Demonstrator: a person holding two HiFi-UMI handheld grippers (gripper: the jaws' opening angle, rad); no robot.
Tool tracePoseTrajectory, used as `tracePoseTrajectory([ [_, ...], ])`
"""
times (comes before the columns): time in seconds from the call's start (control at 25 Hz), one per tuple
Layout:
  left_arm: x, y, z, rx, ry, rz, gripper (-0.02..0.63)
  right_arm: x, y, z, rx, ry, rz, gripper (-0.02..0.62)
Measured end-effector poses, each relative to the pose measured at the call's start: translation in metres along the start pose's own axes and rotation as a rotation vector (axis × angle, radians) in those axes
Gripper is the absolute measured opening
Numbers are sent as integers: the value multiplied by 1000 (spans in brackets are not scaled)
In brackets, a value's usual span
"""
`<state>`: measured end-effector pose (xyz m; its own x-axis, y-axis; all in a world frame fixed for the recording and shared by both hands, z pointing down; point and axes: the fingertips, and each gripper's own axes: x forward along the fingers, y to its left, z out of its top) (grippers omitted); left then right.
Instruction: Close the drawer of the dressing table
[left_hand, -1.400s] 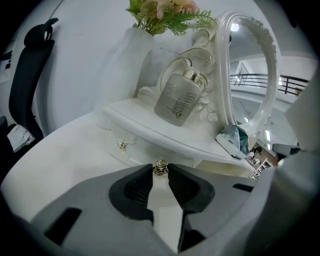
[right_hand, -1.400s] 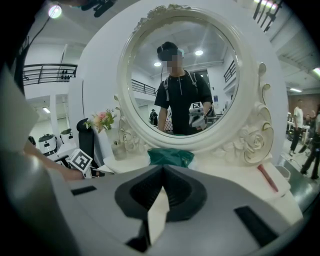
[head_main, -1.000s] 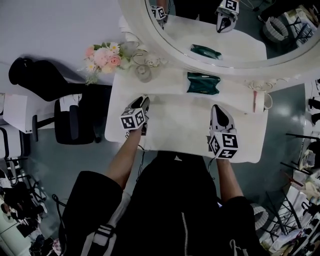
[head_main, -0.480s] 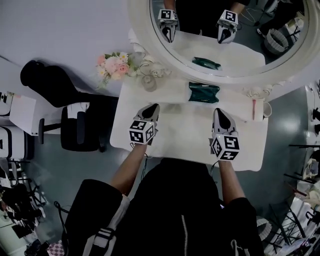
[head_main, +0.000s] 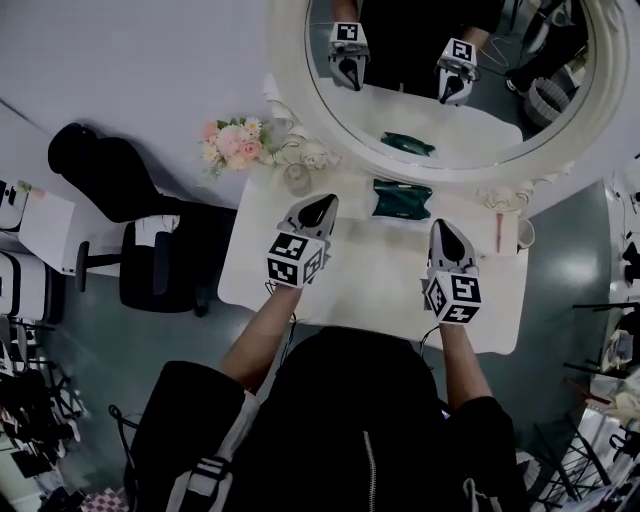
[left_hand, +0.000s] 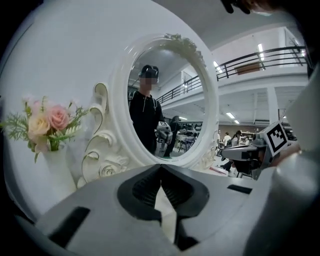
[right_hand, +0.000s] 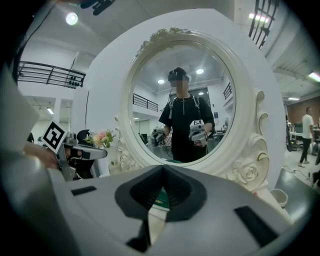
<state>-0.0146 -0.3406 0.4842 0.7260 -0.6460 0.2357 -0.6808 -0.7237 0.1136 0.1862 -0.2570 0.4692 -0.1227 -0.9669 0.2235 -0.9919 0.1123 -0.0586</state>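
Head view showed the left gripper (head_main: 322, 207) and right gripper (head_main: 443, 229), jaws closed on nothing, above the dressing table (head_main: 370, 270); its drawer was not discernible from above.

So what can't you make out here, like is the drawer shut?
- Drawer: in no view; in the head view the tabletop and the person's torso cover its front.
- Green pouch: right gripper view shows only a sliver past the jaws.
- Pink item beside the mug: too small, head view.

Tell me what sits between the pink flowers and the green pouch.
A clear glass stands there, the left gripper hanging over that stretch; the head view shows both.
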Motion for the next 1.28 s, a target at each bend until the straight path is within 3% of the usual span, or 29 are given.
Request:
tracePoseTrajectory([
  [0.2,3,-9,27,81,-41,-21,5,2,-5,14,-15,-31,-7,2],
  [0.48,3,-17,51,99,-123,-43,3,3,-7,21,-25,-48,-3,2],
  [1.28,-1,-18,38,74,-112,-43,3,-4,1,11,-28,-51,7,0],
])
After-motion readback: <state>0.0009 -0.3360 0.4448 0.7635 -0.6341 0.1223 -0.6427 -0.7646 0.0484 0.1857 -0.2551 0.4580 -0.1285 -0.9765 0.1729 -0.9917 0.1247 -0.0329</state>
